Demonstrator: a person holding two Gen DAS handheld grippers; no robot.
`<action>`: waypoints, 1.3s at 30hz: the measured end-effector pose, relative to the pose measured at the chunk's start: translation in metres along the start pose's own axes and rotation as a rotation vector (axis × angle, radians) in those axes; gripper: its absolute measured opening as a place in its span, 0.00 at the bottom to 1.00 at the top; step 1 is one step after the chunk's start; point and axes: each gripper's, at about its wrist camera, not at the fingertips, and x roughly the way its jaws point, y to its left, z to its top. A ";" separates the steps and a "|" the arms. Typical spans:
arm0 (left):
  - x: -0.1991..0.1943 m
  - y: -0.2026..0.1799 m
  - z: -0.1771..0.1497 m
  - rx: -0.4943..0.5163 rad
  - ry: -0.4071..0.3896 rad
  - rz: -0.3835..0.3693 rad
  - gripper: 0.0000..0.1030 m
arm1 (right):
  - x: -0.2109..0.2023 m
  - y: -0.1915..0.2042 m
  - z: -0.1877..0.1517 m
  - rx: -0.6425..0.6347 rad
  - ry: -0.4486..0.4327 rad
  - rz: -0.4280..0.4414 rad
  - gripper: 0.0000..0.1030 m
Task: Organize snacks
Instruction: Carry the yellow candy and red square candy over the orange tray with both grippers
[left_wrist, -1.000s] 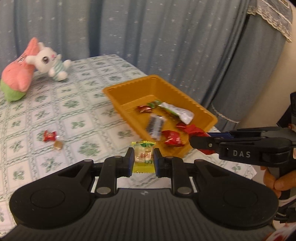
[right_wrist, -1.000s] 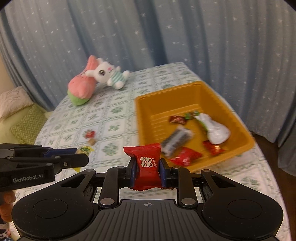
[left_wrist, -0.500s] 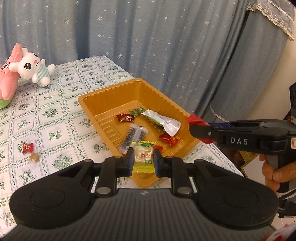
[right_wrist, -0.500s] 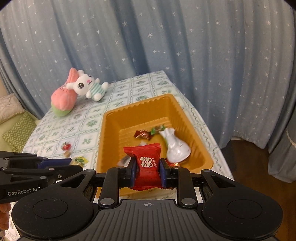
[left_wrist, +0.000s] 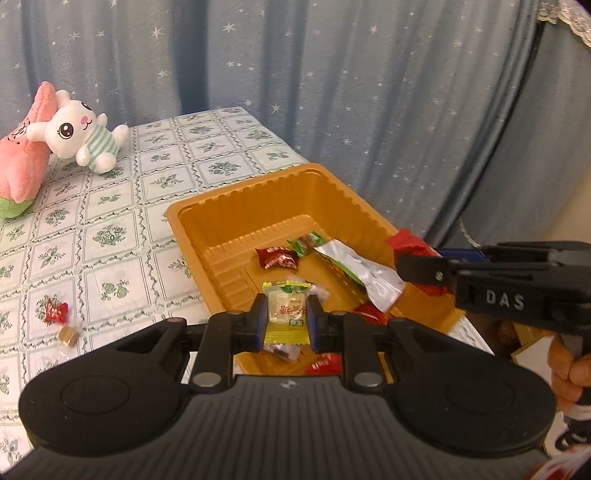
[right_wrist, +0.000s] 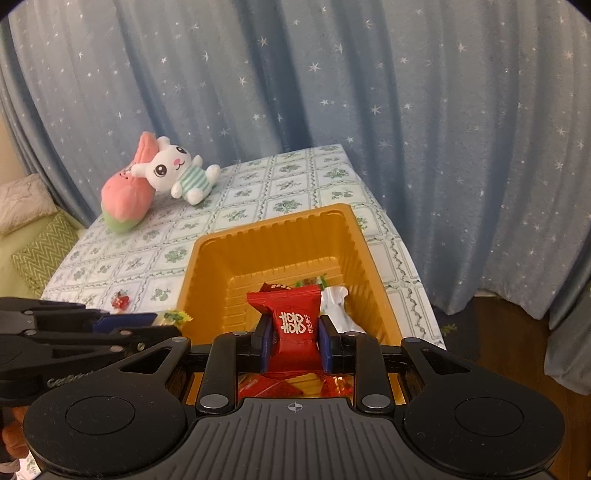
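At centre frame, the left claw (left_wrist: 286, 318) gripped a yellow candy (left_wrist: 286, 314) and the right claw (right_wrist: 294, 339) a red packet (right_wrist: 293, 328), both poised over the orange tray (left_wrist: 258, 206). About five snacks lay inside already. Two remained on the surface (left_wrist: 110, 206) at lower left: a red candy (left_wrist: 56, 311) and a gold cube (left_wrist: 68, 335).

The worktop (right_wrist: 295, 192) is covered by a green floral-tiled cloth and backed by blue star-printed curtains (right_wrist: 332, 81). Dark wooden floor (right_wrist: 498, 325) and cushions (right_wrist: 26, 206) are seen beside it.
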 end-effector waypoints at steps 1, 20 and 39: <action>0.004 0.000 0.002 -0.003 0.004 0.007 0.19 | 0.003 -0.002 0.001 -0.001 0.003 0.002 0.25; 0.059 0.008 0.022 -0.014 0.066 0.074 0.19 | 0.028 -0.019 0.011 0.013 0.028 -0.002 0.25; 0.036 0.015 0.009 -0.055 0.064 0.015 0.19 | 0.039 -0.020 0.012 0.013 0.051 0.015 0.25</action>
